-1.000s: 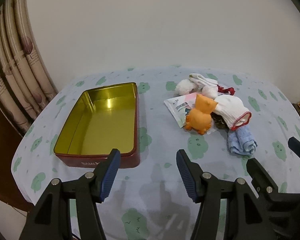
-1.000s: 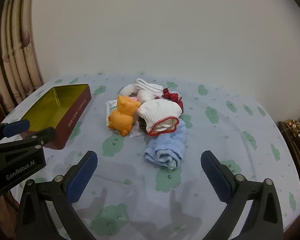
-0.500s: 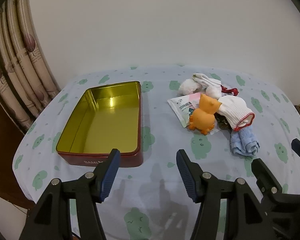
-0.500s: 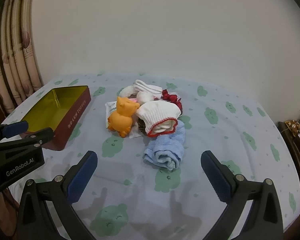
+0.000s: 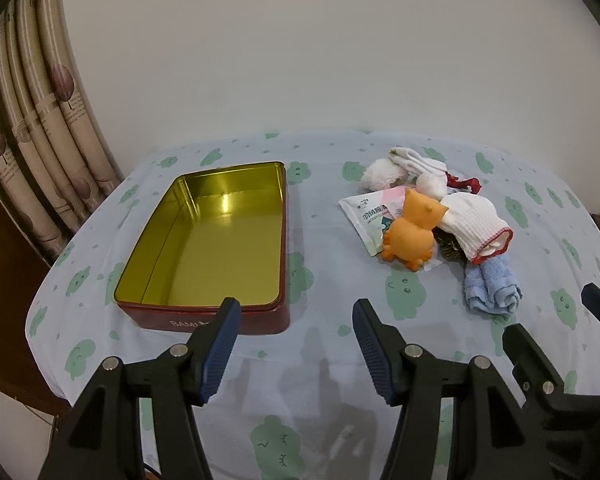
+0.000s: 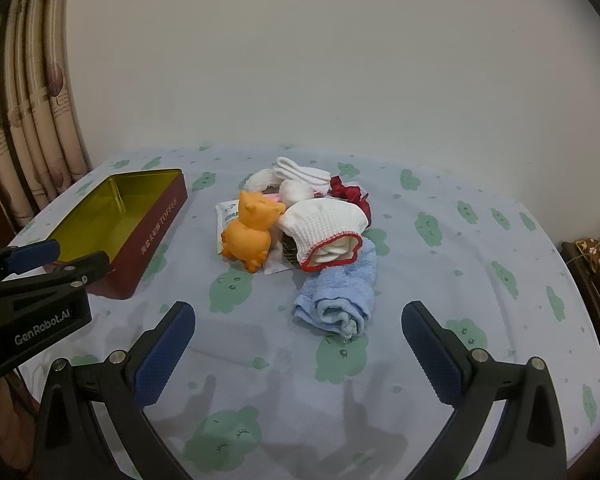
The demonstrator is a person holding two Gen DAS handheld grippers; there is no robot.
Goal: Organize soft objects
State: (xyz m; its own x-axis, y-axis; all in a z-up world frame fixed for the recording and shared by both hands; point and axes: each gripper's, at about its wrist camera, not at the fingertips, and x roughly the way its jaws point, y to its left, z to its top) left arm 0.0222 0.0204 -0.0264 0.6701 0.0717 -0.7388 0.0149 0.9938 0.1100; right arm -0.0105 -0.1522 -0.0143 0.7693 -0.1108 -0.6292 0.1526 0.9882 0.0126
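A pile of soft things lies on the cloud-print tablecloth: an orange plush toy, a white knit glove with red trim, a rolled blue towel, white socks and a red scrunchie. Left of the pile stands an empty red tin with a gold inside. My left gripper hovers open at the tin's near right corner, holding nothing. Just short of the towel, my right gripper is wide open and also holds nothing.
A wipes packet lies flat under the plush toy. Curtains hang at the left and a plain wall stands behind the table. Beyond the table's right edge is a dark shelf with small items. Bare cloth lies between the tin and the pile.
The left wrist view has drifted very slightly. Both grippers stay open and nothing on the table has moved.
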